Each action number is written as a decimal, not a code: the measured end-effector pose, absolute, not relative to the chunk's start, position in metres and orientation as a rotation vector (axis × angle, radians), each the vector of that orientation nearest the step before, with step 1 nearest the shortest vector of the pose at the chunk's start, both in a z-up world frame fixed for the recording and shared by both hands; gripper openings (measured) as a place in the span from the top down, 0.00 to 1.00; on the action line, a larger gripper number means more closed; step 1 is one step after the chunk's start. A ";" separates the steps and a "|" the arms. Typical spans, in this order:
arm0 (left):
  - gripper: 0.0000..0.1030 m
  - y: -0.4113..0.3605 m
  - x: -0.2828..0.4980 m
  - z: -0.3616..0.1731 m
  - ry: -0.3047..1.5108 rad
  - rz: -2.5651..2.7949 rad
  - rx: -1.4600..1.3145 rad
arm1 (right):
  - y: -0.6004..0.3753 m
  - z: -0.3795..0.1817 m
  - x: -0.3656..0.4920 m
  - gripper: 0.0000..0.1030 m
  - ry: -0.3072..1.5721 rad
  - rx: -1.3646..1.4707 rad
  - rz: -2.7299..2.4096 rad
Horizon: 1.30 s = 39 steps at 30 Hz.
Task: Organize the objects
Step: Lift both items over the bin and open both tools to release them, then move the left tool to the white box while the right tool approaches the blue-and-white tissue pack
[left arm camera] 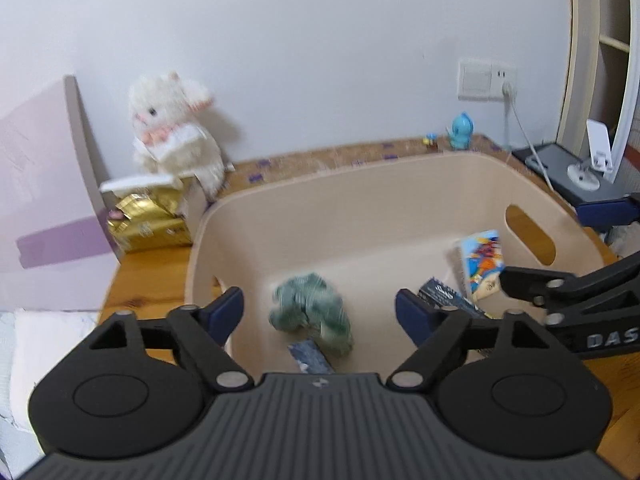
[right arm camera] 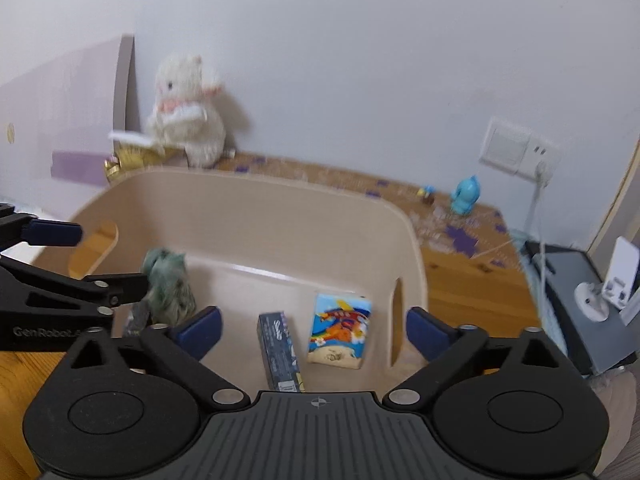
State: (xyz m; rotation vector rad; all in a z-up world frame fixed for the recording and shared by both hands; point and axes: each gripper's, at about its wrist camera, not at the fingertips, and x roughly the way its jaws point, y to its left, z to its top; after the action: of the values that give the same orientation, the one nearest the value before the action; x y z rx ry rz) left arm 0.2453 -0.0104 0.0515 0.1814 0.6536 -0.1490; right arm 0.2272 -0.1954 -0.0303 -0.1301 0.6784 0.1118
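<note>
we log: white plush toy (left arm camera: 172, 128) upright against wall, left rear | gold packet (left arm camera: 148, 222) just below it | blue figurine (left arm camera: 462, 130) at back edge of desk (left arm camera: 148, 280) | wall socket (left arm camera: 486, 80) with plug, cable hanging | white stand (left arm camera: 596, 156) on grey box, right

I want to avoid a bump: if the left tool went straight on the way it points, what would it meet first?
Most likely the green cloth lying in the bin, which sits between the open left tool's fingers; depth is hard to judge.

One beige bin (right arm camera: 280, 216) is holding one green cloth (left arm camera: 310, 312), two dark boxes (right arm camera: 280, 354), and one colourful packet (right arm camera: 340, 330); at eleven o'clock one white plush toy (left arm camera: 172, 128) is sitting.
</note>
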 end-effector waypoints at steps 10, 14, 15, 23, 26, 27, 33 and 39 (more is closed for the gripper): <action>0.06 0.019 0.194 0.072 0.573 -0.126 0.149 | -0.200 -0.006 0.175 0.00 0.584 -0.110 0.116; 0.06 0.030 0.174 0.065 0.578 -0.135 0.138 | -0.200 -0.007 0.150 0.00 0.574 -0.103 0.123; 0.06 0.032 0.170 0.062 0.581 -0.133 0.136 | -0.200 -0.008 0.145 0.00 0.574 -0.102 0.124; 0.06 0.045 0.145 0.033 0.630 -0.131 0.112 | -0.192 -0.029 0.112 0.00 0.608 -0.099 0.143; 0.06 0.049 0.139 0.020 0.653 -0.128 0.113 | -0.190 -0.044 0.107 0.00 0.643 -0.115 0.145; 0.06 0.050 0.137 0.016 0.660 -0.130 0.112 | -0.190 -0.050 0.106 0.00 0.658 -0.114 0.146; 0.06 0.054 0.132 -0.014 0.705 -0.121 0.125 | -0.190 -0.082 0.099 0.00 0.735 -0.097 0.148; 0.06 0.057 0.136 -0.036 0.745 -0.132 0.129 | -0.189 -0.111 0.101 0.00 0.797 -0.075 0.141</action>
State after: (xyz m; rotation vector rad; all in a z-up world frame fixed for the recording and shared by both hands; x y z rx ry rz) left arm 0.1364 0.0569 -0.0361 0.1289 0.7455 -0.1322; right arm 0.1013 -0.1890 -0.1108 -0.0752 0.7966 0.1409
